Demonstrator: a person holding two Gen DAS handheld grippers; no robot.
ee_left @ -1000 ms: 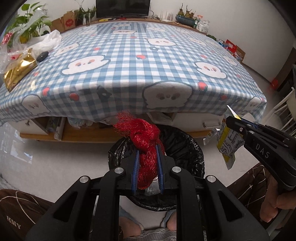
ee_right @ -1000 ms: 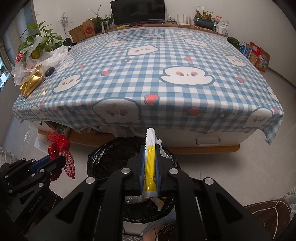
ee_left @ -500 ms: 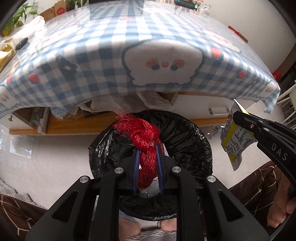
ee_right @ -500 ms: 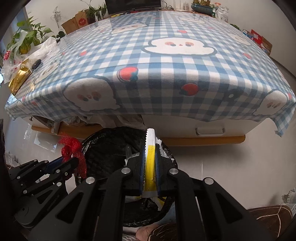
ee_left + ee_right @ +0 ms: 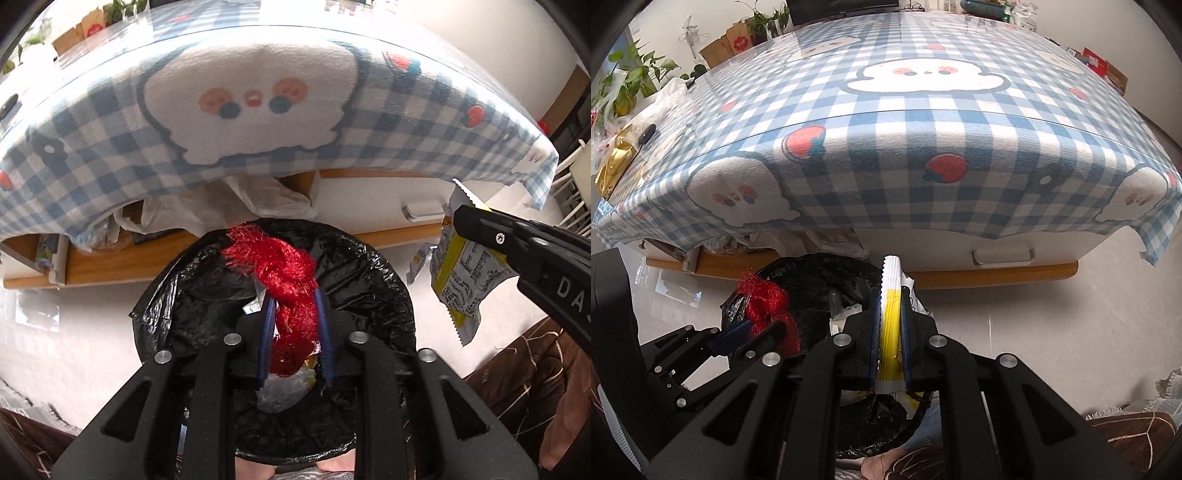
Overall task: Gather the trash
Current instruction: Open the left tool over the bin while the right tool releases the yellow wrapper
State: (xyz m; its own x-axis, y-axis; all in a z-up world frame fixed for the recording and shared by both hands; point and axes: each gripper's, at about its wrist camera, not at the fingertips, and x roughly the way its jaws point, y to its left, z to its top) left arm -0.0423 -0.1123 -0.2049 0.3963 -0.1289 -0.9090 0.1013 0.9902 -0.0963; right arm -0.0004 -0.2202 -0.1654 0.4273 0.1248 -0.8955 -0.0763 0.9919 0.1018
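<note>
Two grippers held over one bin. In the left wrist view, we see the left gripper (image 5: 295,332) directly above the black-lined trash bin (image 5: 380,280), which stands on the floor below the table edge. Its jaws have just been opening; the red mesh net (image 5: 291,295) is between the blue pads (image 5: 266,339), a narrow gap showing on either side, so we judge the grip is being released for the net to fall into the bin. The net's knotted end points toward 12 o'clock.

The right gripper (image 5: 890,325) has its jaws closed tight on the yellow-and-white snack wrapper (image 5: 891,317), edge-on, the serrated end up at 12 o'clock. In the left view the same wrapper (image 5: 461,273) hangs at 3 o'clock, just outside the bin rim; we judge it waits there for its turn.

Counts: two grippers, two pieces of trash in hand, one bin. Some pale and yellow litter (image 5: 284,391) already lies in the bin; its number we cannot tell. The checked tablecloth (image 5: 923,147) carries a few bags (image 5: 617,162) at 9 o'clock, far side.
</note>
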